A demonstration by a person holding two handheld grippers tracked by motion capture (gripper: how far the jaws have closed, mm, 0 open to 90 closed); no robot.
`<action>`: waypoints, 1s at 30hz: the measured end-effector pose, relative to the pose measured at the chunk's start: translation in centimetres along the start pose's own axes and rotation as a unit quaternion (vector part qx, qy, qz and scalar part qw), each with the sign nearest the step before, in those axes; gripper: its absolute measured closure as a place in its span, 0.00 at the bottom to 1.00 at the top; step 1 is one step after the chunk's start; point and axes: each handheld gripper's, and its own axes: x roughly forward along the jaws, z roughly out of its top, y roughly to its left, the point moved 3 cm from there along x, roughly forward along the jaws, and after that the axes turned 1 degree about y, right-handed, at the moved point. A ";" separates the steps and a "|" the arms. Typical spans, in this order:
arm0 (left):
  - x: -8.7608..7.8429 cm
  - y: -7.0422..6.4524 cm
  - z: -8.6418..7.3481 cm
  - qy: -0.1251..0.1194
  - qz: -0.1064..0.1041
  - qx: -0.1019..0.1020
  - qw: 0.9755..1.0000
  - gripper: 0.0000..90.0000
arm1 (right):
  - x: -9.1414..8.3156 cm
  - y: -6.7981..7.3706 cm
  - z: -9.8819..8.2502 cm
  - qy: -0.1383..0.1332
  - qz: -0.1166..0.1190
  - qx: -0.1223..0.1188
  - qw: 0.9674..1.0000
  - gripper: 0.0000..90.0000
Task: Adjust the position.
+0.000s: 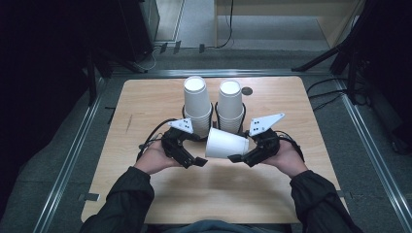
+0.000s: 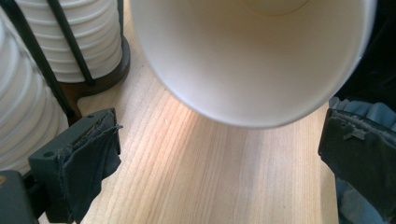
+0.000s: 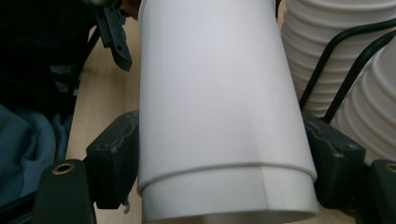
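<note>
A white paper cup (image 1: 226,143) lies on its side above the wooden table (image 1: 145,107), its wide mouth toward the left. My right gripper (image 1: 240,145) is shut on the cup's narrow end. In the right gripper view the pads (image 3: 114,158) press both sides of the cup (image 3: 210,84). My left gripper (image 1: 198,150) is open just in front of the cup's mouth. In the left gripper view its pads (image 2: 93,158) stand wide apart below the cup's rim (image 2: 252,56) and do not touch it.
Two tall stacks of white cups (image 1: 195,99) (image 1: 230,102) stand mouth down in black wire holders right behind the grippers. The stacks are close at the left in the left gripper view (image 2: 74,42) and at the right in the right gripper view (image 3: 322,60).
</note>
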 end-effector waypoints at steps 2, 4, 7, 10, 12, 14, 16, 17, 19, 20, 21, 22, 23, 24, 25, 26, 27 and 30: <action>0.0 0.1 0.0 -0.002 -0.001 -0.002 1.000 0.00 | -0.3 0.0 0.1 -0.012 0.001 0.004 1.000 0.25; -0.1 0.0 0.0 -0.011 0.000 -0.005 1.000 0.00 | -0.5 0.0 0.2 -0.015 -0.002 0.003 1.000 0.25; -0.4 -0.1 0.2 -0.027 0.002 -0.005 1.000 0.00 | -0.8 0.1 0.3 -0.023 -0.003 0.004 1.000 0.25; -0.7 -0.3 0.6 -0.049 -0.009 -0.010 0.999 0.00 | -1.0 0.0 0.4 -0.035 -0.004 0.000 0.999 0.25; -0.8 -0.4 0.7 -0.057 -0.005 -0.005 0.998 0.00 | -1.1 0.2 0.5 -0.045 -0.005 -0.007 0.999 0.25; -0.7 -0.4 0.8 -0.060 -0.012 -0.007 0.998 0.00 | -1.0 0.3 0.6 -0.050 -0.001 -0.012 0.999 0.25; -0.5 -0.6 0.9 -0.064 -0.019 -0.007 0.998 0.00 | -0.8 0.4 0.7 -0.049 -0.002 -0.015 0.999 0.25; -0.3 -0.8 1.0 -0.063 -0.016 0.004 0.998 0.00 | -0.5 0.5 0.8 -0.047 0.000 -0.017 0.999 0.25; -0.3 -1.2 1.1 -0.067 -0.016 0.018 0.997 0.02 | -0.3 0.6 0.8 -0.045 0.004 -0.019 0.999 0.25; -0.3 -1.2 1.1 -0.067 -0.016 0.018 0.997 0.03 | -0.3 0.6 0.8 -0.045 0.004 -0.019 0.999 0.25; -0.2 -1.4 1.3 -0.072 -0.025 0.015 0.997 0.03 | 0.0 0.8 0.9 -0.044 0.010 -0.022 0.999 0.25; -0.1 -1.4 1.3 -0.069 -0.029 0.015 0.997 0.03 | 0.1 0.9 0.9 -0.044 0.012 -0.024 0.999 0.25; -0.1 -1.4 1.3 -0.069 -0.029 0.015 0.997 0.03 | 0.1 0.9 0.9 -0.044 0.012 -0.024 0.999 0.25; 0.2 -1.4 1.3 -0.070 -0.034 0.011 0.997 0.03 | 0.4 1.0 0.9 -0.041 0.017 -0.028 0.999 0.25; 0.2 -1.4 1.3 -0.068 -0.036 0.009 0.997 0.03 | 0.6 1.1 1.0 -0.040 0.019 -0.030 0.999 0.25; 0.3 -1.4 1.3 -0.067 -0.037 0.009 0.997 0.03 | 0.7 1.2 1.0 -0.040 0.020 -0.032 0.998 0.25; 0.3 -1.4 1.3 -0.068 -0.040 0.009 0.997 0.03 | 0.8 1.2 1.0 -0.038 0.021 -0.032 0.999 0.25; 0.4 -1.4 1.3 -0.069 -0.046 0.007 0.997 0.03 | 1.0 1.4 1.0 -0.037 0.026 -0.034 0.998 0.25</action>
